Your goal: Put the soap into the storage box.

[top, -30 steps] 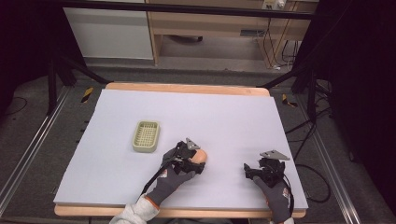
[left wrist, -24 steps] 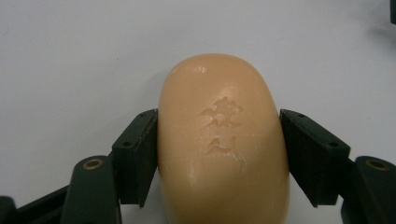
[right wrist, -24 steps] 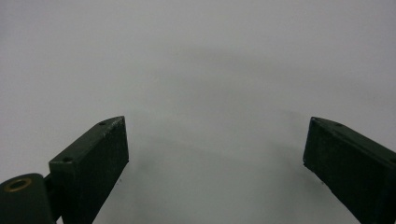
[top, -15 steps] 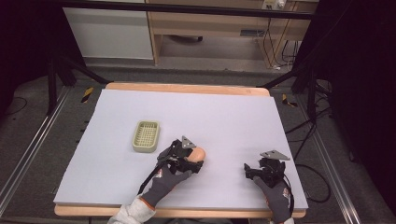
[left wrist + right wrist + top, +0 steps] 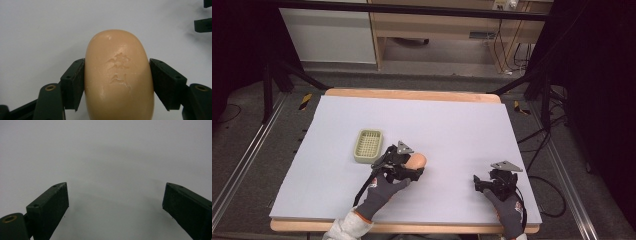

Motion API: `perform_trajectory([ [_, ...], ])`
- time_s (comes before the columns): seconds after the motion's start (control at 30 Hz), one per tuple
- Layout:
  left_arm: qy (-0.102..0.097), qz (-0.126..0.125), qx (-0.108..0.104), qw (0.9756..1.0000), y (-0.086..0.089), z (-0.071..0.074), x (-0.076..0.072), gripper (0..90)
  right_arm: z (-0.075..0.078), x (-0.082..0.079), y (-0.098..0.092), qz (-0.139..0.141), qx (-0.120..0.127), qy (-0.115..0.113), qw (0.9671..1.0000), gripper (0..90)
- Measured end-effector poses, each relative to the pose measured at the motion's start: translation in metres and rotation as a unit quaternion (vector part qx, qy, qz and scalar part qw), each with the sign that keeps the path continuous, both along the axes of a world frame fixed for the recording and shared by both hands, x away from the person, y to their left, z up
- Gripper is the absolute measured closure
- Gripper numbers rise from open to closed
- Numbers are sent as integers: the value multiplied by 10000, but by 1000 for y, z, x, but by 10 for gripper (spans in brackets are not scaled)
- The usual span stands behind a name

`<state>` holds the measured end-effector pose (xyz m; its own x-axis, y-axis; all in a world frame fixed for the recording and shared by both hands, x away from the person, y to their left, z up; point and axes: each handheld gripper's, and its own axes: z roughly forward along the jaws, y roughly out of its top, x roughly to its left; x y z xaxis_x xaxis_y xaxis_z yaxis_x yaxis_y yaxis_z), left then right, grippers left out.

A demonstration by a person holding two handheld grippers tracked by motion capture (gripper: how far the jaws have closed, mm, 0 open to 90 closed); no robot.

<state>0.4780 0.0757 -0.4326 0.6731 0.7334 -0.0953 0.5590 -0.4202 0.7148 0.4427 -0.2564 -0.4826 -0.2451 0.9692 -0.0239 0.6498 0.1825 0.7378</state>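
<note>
Fingers (image 5: pixel 75 85) of the left gripper (image 5: pixel 117 82) clamped on a peach-orange oval soap bar (image 5: pixel 118 75), one black pad on each long side, pinching across the narrow width; likely chosen since the short axis fits the span and flat pads seat better on the straighter flanks. Embossed mark on the bar's top face, too soft to read. Bar's near end cut off at the bottom of the left gripper view, so how deep it sits between the pads is unclear; whether it rests on the surface or is just lifted cannot be told.

Right gripper (image 5: pixel 115 205) fingers (image 5: pixel 50 207) wide apart, nothing between them, only bare surface ahead; probably idle, parked near the bench's (image 5: pixel 452 125) near-right corner. In the high view the right gripper (image 5: pixel 498 181) sits well apart from the left gripper (image 5: pixel 404 167).

Soap bar (image 5: pixel 417 160) sits toward the near edge, left of centre, just beside a pale green slotted plastic soap tray (image 5: pixel 368 146); likely the destination, judgement only. Gloved hand (image 5: pixel 382 192) and sleeve cut off at the bottom edge.
</note>
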Motion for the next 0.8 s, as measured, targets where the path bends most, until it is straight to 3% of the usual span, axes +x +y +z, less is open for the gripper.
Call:
perform_trajectory([
  [0.47,-77,145,-80,9998,16,12,1,317,0,0,0,-8,2,-1,10000,71],
  [0.8,-141,427,-201,9988,38,22,9,319,0,0,0,-6,-3,-2,10000,71],
])
